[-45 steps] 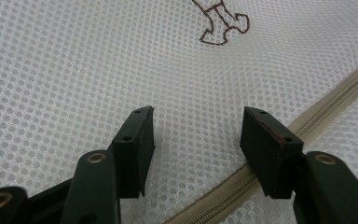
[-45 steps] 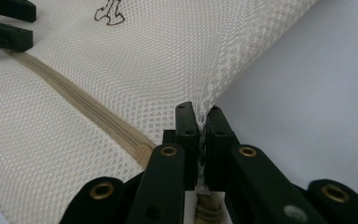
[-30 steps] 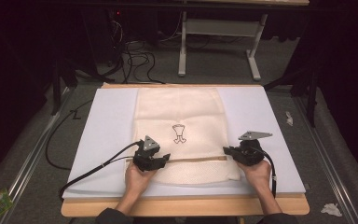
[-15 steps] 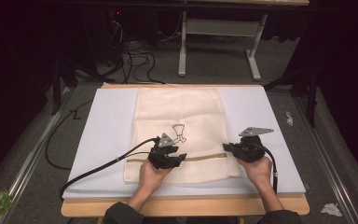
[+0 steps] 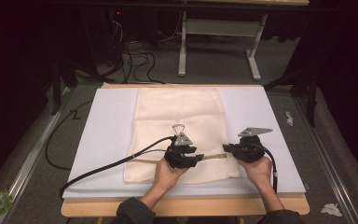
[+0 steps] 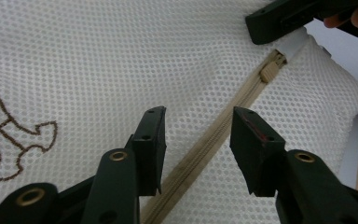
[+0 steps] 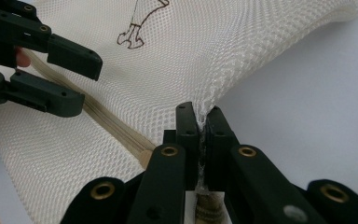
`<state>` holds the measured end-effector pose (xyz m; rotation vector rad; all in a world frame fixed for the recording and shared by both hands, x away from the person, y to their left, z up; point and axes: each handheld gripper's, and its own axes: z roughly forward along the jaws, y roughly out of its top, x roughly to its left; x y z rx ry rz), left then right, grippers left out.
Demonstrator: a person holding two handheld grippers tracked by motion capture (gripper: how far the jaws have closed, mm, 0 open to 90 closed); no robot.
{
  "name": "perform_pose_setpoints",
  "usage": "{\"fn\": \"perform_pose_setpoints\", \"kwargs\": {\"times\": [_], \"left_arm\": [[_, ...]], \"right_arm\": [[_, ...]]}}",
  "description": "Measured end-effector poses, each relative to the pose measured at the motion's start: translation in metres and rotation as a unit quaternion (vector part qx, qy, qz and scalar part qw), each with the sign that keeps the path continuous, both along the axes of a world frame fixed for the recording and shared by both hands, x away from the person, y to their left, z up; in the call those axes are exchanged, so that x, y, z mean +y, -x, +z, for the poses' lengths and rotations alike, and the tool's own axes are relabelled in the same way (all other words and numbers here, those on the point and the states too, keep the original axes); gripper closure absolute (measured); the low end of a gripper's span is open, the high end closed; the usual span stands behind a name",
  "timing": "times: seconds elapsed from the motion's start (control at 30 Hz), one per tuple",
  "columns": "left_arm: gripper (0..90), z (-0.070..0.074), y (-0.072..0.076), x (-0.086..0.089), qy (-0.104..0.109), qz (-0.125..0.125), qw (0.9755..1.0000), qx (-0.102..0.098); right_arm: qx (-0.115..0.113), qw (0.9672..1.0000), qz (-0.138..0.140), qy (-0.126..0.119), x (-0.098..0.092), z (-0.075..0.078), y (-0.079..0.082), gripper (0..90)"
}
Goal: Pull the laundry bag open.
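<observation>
A cream mesh bag [image 5: 179,116] lies flat on the white mat, with a brown embroidered figure [image 5: 179,127] and a tan zipper [image 5: 212,157] running across its near part. My left gripper [image 5: 198,158] hovers over the zipper [image 6: 214,135] with its jaws open on either side of the tape. They have just been closing and press on nothing. The zipper pull [image 6: 270,70] sits ahead of it, beside my right gripper [image 6: 279,21]. My right gripper [image 7: 200,109] is shut on the bag's edge [image 7: 214,42] at the zipper's end and lifts the mesh slightly.
The white mat [image 5: 107,130] covers a wooden table [image 5: 191,205]. A black cable [image 5: 102,165] trails left from the left gripper. A metal table frame [image 5: 214,28] and cables stand on the floor behind. Crumpled paper [image 5: 331,209] lies at the lower right.
My left gripper has slid to the right along the zipper toward the right gripper, and its jaws have narrowed. The right gripper has kept still, pinching the bag.
</observation>
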<state>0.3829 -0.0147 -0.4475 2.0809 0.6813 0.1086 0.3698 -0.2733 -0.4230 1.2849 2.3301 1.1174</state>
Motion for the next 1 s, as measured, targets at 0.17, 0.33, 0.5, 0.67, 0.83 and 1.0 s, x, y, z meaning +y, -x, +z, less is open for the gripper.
{"fn": "perform_pose_setpoints", "kwargs": {"times": [0.17,0.33,0.5,0.67,0.83,1.0], "left_arm": [[59.9,0.000,0.004,-0.014,-0.004,-0.018,0.9998,-0.001],[62.0,0.000,0.005,-0.024,0.005,-0.028,0.9996,0.007],[62.7,0.001,0.005,-0.033,0.006,-0.035,0.9993,0.009],[60.6,-0.003,0.010,-0.041,0.001,-0.037,0.9993,0.004],[59.9,-0.002,0.008,-0.041,-0.002,-0.036,0.9994,0.005],[61.3,-0.001,0.013,-0.043,0.002,-0.033,0.9994,-0.009]], "right_arm": [[-0.002,1.0000,-0.004,-0.004,0.001,-0.001,0.000,88.2],[-0.002,0.9999,-0.006,-0.010,0.001,-0.001,0.001,88.2],[-0.003,0.9997,-0.005,-0.026,0.000,-0.005,0.006,88.2],[-0.004,0.9995,-0.004,-0.032,0.001,-0.006,0.007,88.2],[-0.008,0.9994,-0.006,-0.033,0.004,-0.005,0.008,88.2],[-0.010,0.9993,-0.002,-0.037,0.005,-0.002,0.008,88.2]]}}
